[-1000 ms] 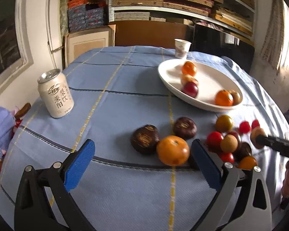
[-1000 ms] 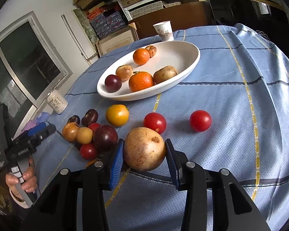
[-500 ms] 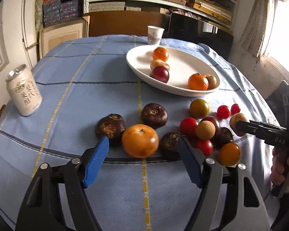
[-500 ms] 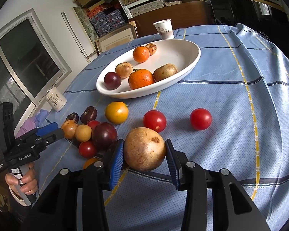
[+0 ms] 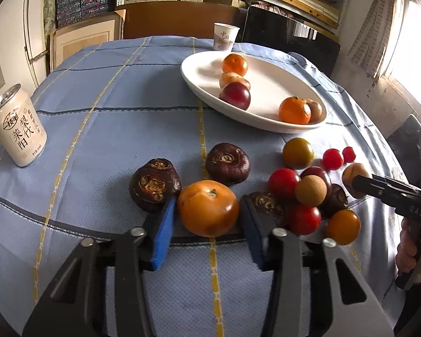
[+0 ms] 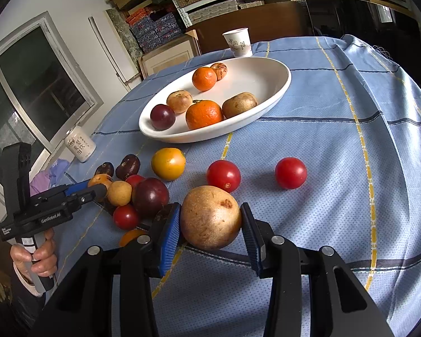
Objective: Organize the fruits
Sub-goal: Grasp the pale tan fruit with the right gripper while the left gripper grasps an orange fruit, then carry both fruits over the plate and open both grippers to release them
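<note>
Left wrist view: the left gripper (image 5: 207, 221) had just been closing, its jaws brought against an orange persimmon (image 5: 208, 208) on the desk (image 5: 120, 140). A tan round fruit (image 6: 211, 216) was clamped by the right gripper (image 6: 210, 233), near the white oval dish (image 6: 266, 95).

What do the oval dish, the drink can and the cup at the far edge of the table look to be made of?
Oval dish: likely glazed ceramic, possibly melamine; smooth white with a soft sheen and a thick rounded rim.
Drink can: metal, probably aluminium; bare silvery rim on top, matte cream printed wall.
Cup: apparently paper; thin tapered white wall with a rolled lip and printed characters.
</note>
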Motion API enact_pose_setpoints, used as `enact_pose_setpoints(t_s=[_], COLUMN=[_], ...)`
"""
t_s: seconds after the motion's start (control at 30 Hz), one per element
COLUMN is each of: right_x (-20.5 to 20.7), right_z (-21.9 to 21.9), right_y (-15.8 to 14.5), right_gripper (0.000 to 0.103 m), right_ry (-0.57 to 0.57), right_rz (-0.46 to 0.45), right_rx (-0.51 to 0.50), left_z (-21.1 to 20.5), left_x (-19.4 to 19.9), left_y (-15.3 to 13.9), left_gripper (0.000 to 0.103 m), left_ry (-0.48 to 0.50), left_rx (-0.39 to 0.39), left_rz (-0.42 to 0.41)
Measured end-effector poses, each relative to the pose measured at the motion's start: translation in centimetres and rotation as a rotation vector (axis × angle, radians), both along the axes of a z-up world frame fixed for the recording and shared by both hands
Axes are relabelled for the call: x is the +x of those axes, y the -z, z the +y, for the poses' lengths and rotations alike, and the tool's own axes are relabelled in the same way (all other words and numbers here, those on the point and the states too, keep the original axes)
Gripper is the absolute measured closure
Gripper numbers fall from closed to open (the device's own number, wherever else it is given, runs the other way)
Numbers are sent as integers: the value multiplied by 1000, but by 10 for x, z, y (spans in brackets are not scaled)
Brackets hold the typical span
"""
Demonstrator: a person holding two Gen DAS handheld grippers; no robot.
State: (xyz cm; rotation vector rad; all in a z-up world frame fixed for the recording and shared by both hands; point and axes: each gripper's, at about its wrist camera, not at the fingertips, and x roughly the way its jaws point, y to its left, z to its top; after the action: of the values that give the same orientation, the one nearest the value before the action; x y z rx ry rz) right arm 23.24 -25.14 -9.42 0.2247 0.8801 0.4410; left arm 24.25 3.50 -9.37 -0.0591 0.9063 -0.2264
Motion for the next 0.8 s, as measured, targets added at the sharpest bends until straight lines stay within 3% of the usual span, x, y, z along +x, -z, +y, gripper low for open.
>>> enact_pose_setpoints(t_s=[0.1,0.4,0.6,0.8], right_x=[0,0,-2,5], right_z=[0,0,-2,-3], right_y=[0,0,-3,-19], right_gripper=[60,60,60,60], right_ry=[0,0,10,43], right_rz=[0,1,-25,-90], right_rx=[0,-2,3,0], left_z=[1,-11,-4,1], left_x=[-1,-5,-10,-8], left_y=[0,1,-5,-36], left_gripper=[59,59,60,60], left_ry=[1,19,-6,15], left_rx=[1,102,62,-25], left_rz=[-2,-23,-42,-104])
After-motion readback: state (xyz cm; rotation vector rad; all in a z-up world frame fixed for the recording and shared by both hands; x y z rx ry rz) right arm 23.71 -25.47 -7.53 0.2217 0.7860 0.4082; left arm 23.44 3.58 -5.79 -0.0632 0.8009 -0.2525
